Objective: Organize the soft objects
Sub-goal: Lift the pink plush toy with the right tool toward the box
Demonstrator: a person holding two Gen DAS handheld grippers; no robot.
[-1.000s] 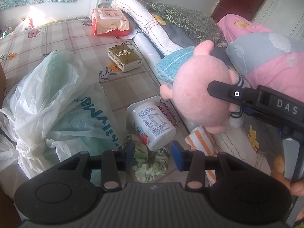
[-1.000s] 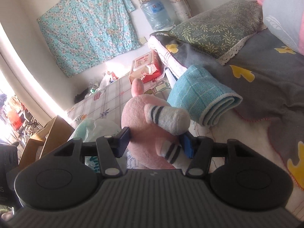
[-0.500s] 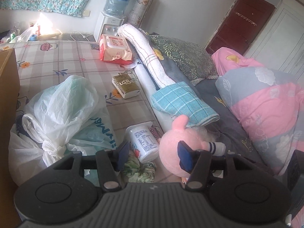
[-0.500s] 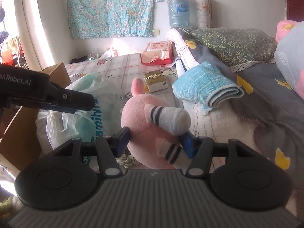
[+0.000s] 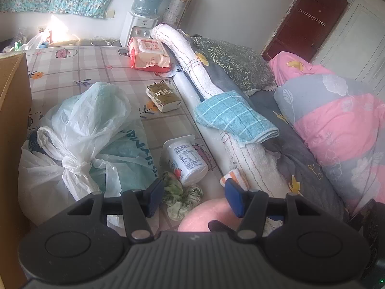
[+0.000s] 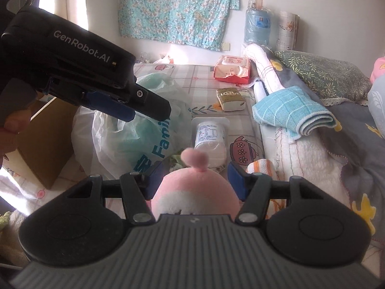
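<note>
Cluttered checked bed mat beside heaped bedding: the right tool [image 6: 195,180] grips a round pink plush toy [image 6: 192,192] for sorting, while the left tool [image 5: 193,196] hangs released above a green scrunchie [image 5: 181,198]

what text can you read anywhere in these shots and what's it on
"GenRobot.AI": side of the left tool.
"Fami", cut off: blue print on the plastic bag.
"LC", rest blurred: gold tissue pack.
White bottle label, red wipes pack, water jug label: too small to read.
</note>
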